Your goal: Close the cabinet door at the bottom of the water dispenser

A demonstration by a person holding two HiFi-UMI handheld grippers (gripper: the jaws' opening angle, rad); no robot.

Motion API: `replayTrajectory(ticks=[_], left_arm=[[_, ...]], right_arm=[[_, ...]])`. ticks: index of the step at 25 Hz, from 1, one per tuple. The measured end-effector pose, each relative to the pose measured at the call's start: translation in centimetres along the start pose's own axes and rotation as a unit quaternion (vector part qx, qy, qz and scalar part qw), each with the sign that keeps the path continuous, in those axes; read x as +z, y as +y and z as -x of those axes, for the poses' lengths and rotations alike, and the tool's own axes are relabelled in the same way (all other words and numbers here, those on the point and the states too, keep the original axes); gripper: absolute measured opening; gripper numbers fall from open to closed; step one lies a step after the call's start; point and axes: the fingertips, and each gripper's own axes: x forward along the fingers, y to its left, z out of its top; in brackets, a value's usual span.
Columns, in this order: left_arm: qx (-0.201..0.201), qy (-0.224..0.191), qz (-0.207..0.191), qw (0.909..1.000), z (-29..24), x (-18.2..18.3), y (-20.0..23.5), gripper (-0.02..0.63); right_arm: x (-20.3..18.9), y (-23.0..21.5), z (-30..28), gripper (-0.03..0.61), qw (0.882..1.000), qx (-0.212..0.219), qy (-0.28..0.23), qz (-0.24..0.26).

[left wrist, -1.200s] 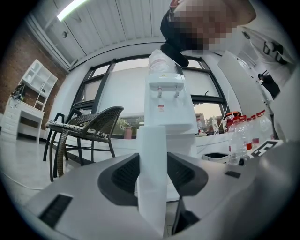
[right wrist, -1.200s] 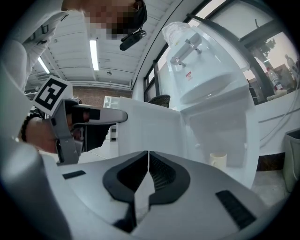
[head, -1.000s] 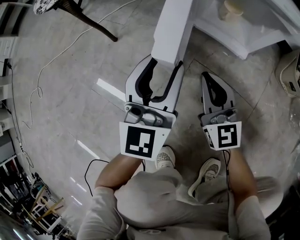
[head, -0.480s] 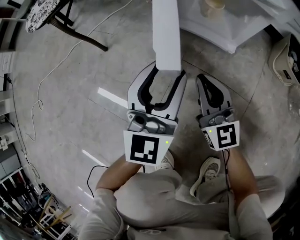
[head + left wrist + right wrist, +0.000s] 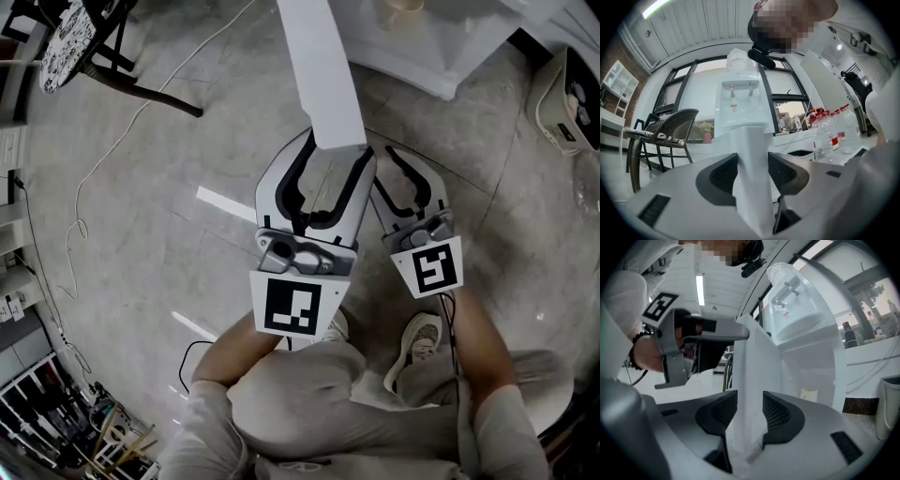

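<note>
Above floor, left hand-held gripper, straddling cabinet door, and right hand-held gripper have just opened.

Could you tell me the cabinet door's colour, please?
The cabinet door is white; clearest in head view.

Holds left gripper and right gripper level on outstretched forearms, just now spreading both pairs of fingers, each astride the cabinet door edge.
</note>
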Motion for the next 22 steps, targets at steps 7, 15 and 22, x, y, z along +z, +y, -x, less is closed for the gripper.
replayTrajectory(ticks=[7, 15, 22], left_arm=[[-0.028, -0.002, -0.005, 0.9996, -1.0, 0.3, -1.5, 0.179], [-0.042, -0.007, -0.015, 0.999, -1.9, 0.3, -2.6, 0.169], [-0.074, -0.012, -0.028, 0.9968, -3.6, 0.6, -4.2, 0.152]], right_arm=[[-2.8, 0.5, -0.5, 0.184, 0.999, -0.016, 0.034, 0.011], [-2.7, -1.5, -1.0, 0.195, 0.999, -0.041, 0.028, 0.007], [-1.2, -4.4, -0.4, 0.192, 0.996, -0.089, 0.005, -0.019]])
